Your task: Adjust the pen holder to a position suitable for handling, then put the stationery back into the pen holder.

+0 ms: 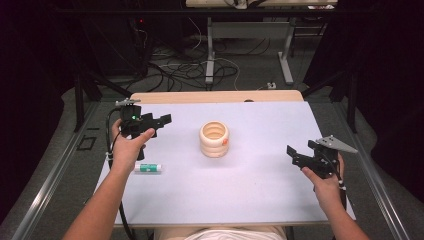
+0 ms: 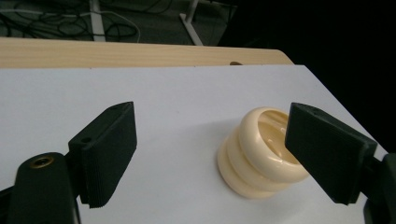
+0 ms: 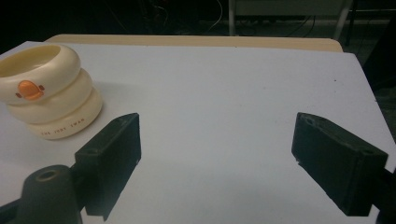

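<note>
- I judge this the approach step: both grippers hang off the cream ribbed plastic ring-stack cup point(image 1: 214, 139), which stands mid-surface point(image 1: 250, 190).
- Left gripper point(image 1: 162, 121) is released, jaws spread wide, just left of the cup; right gripper point(image 1: 293, 154) is likewise released, well right of it.
- Cup stands upright, long axis vertical, mouth up, orange badge point(image 3: 28, 89) facing the right gripper.
- Next: I'd close in level and straddle the walls.

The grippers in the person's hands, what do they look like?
Both are black, blocky tools. The left gripper has a small green light, a grey plate on top and a black cable trailing off the table. The right gripper carries a grey three-cornered plate. Up close, each has two flat black jaws with ribbed inner faces. The forearms are bare, without sleeves.
</note>
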The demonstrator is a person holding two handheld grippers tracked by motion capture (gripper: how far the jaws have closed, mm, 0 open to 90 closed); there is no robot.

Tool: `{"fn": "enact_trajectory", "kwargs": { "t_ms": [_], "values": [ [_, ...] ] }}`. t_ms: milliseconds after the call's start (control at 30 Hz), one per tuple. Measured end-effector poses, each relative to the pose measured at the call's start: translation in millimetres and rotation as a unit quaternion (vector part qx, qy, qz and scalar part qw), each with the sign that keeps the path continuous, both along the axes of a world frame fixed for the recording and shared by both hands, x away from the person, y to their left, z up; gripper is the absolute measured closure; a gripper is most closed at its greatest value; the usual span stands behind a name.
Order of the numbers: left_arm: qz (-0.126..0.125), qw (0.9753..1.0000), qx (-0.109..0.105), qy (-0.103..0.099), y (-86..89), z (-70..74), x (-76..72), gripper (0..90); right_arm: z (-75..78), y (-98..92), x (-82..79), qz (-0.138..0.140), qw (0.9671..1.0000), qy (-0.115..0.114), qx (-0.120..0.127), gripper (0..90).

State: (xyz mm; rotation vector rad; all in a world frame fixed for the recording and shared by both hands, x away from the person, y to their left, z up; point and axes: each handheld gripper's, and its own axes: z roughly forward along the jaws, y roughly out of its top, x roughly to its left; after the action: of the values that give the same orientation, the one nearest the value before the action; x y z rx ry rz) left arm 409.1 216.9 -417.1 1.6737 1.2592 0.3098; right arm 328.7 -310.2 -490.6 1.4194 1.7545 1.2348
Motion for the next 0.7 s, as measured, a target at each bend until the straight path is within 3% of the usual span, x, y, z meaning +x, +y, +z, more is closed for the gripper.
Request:
{"fn": "enact_trajectory", "kwargs": {
  "t_ms": [67, 167, 200, 233, 300, 400, 567, 667, 700],
  "values": [
    [-0.011, 0.9997, 0.005, -0.019, 4.2, -0.4, -4.5, 17.0, -1.3, 0.5, 1.2, 0.0, 1.0, -0.004, 0.001, 15.1],
    [-0.017, 0.998, 0.049, -0.034, 7.5, 1.5, -9.7, 16.6, -1.2, 1.4, 1.1, -0.001, 1.0, -0.002, 0.002, 15.1],
    [-0.017, 0.998, 0.049, -0.034, 7.5, 1.5, -9.7, 16.6, -0.8, 1.0, 0.9, 0.0, 1.0, -0.001, -0.001, 15.1],
    [-0.022, 0.9963, 0.068, -0.047, 10.0, 2.6, -12.4, 16.7, -0.7, 1.5, 0.9, -0.001, 1.0, -0.002, 0.001, 15.1],
    [-0.03, 0.9946, 0.08, -0.06, 12.4, 3.9, -14.7, 16.6, -0.1, 1.6, 0.0, 0.001, 1.0, 0.0, 0.003, 15.1],
    [-0.035, 0.9897, 0.111, -0.083, 16.2, 5.7, -18.5, 16.7, 0.4, 0.5, -0.2, -0.001, 1.0, -0.003, -0.001, 15.1],
    [-0.057, 0.9828, 0.15, -0.091, 23.8, 4.3, -23.4, 16.5, 0.2, 0.4, -0.5, -0.002, 1.0, 0.0, 0.002, 15.1],
    [-0.075, 0.9772, 0.175, -0.094, 26.7, 2.1, -24.9, 16.6, 0.3, 0.7, -0.7, -0.001, 1.0, -0.002, 0.0, 15.1],
    [-0.084, 0.974, 0.188, -0.096, 27.6, 1.6, -25.1, 16.6, 0.3, 0.6, -0.6, 0.0, 1.0, -0.002, -0.001, 15.1]
  ]
}}
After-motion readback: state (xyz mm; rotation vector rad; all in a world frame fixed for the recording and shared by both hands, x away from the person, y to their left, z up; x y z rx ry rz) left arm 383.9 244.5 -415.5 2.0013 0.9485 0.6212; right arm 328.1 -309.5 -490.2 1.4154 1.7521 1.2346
